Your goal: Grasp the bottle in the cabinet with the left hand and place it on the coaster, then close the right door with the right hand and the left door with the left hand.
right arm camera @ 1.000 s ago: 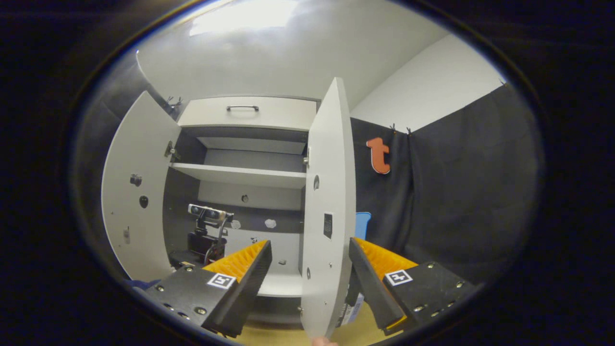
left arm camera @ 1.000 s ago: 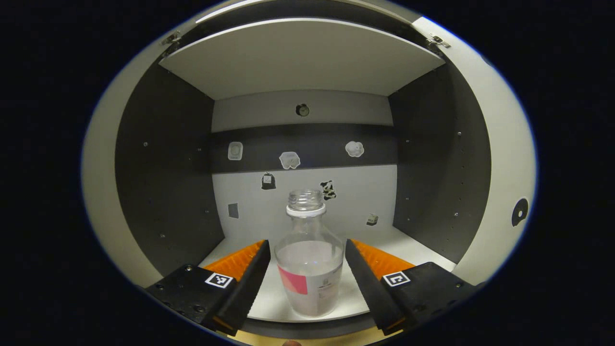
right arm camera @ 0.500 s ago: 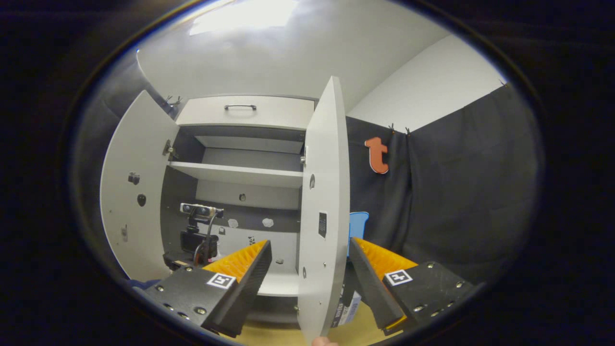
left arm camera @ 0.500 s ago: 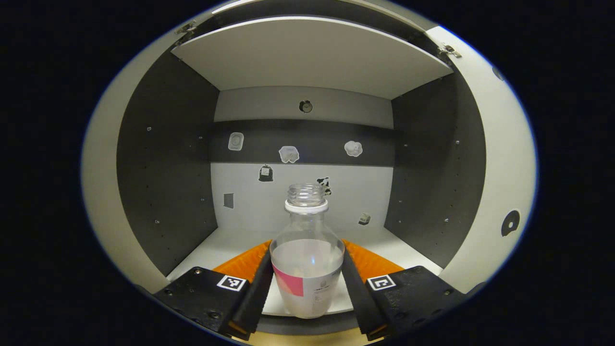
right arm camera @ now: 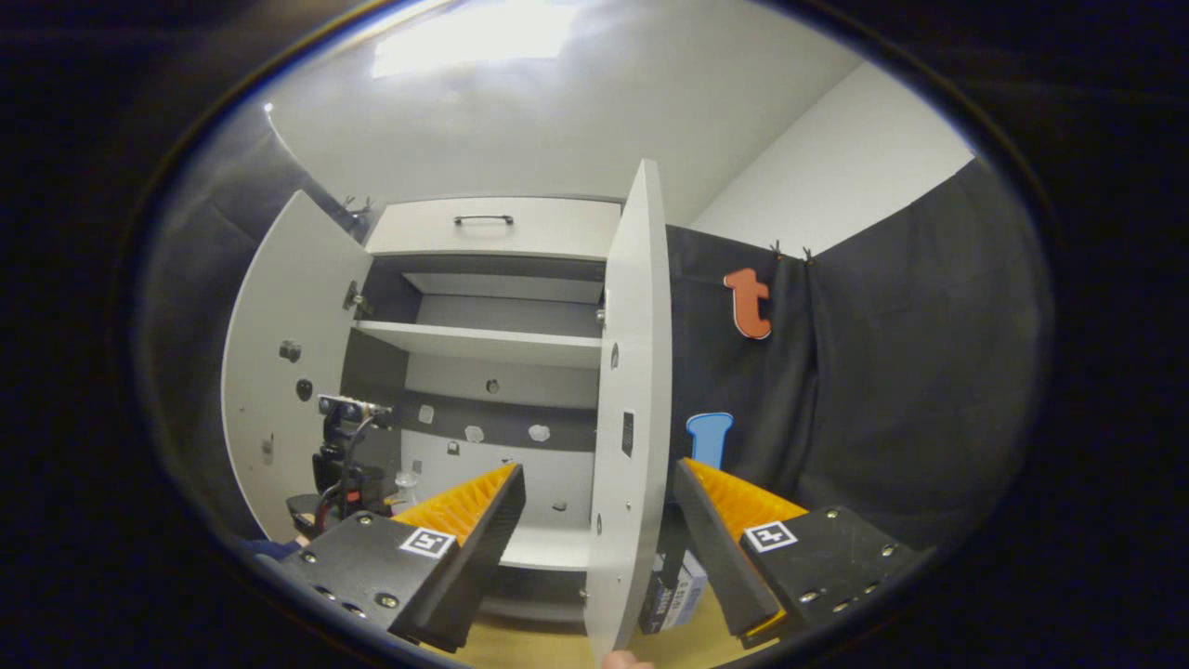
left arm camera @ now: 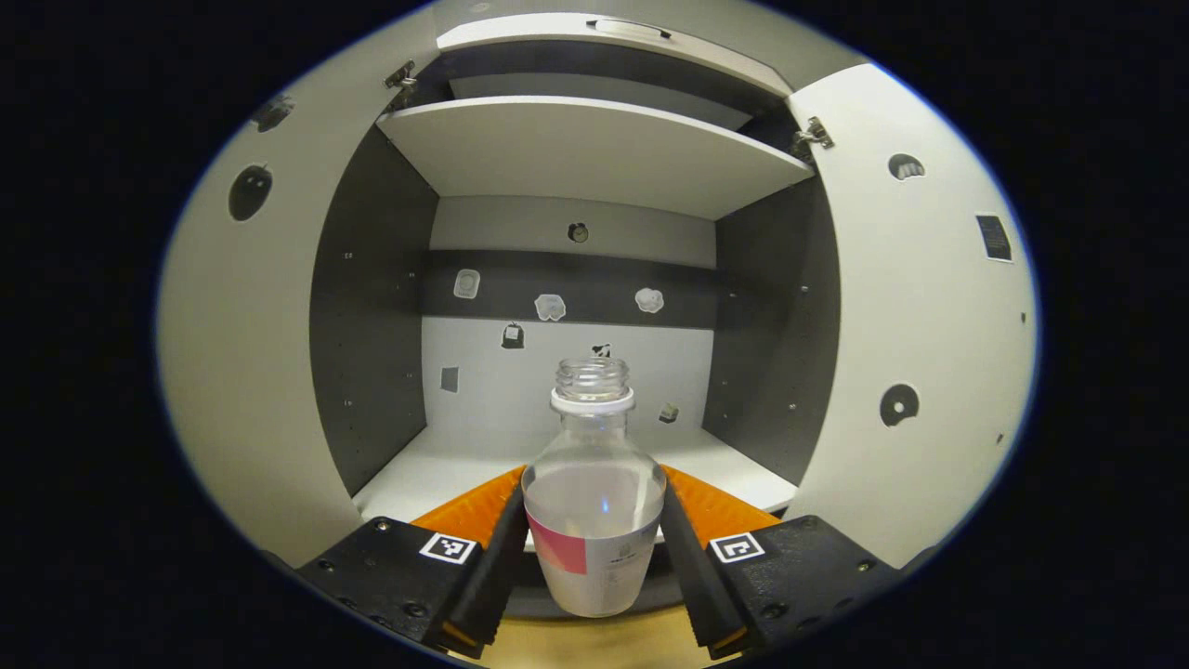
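A clear glass bottle [left arm camera: 594, 502] with a white neck ring, no cap and a pink-and-white label stands upright between the fingers of my left gripper [left arm camera: 592, 476], which is shut on its body. The bottle hangs just in front of the cabinet's lower shelf [left arm camera: 437, 474], above the wooden table edge [left arm camera: 594, 646]. Both doors are swung out: the left door [left arm camera: 241, 372] and the right door [left arm camera: 929, 353]. In the right gripper view my right gripper [right arm camera: 599, 467] is open, with the right door's free edge [right arm camera: 632, 418] running between its fingers. The left gripper [right arm camera: 344, 455] and the bottle neck [right arm camera: 406, 481] show by the left door [right arm camera: 279, 390].
An upper shelf [left arm camera: 594, 149] spans the cabinet, with a drawer and handle [right arm camera: 483, 220] above it. Small stickers dot the back wall [left arm camera: 557, 372]. A small box [right arm camera: 683, 585] stands on the table behind the right door. Black cloth [right arm camera: 882, 390] hangs at the right.
My left gripper closed on the bottle and drew it back out of the cabinet to the shelf's front edge. The right gripper shifted only slightly, still straddling the right door's edge.
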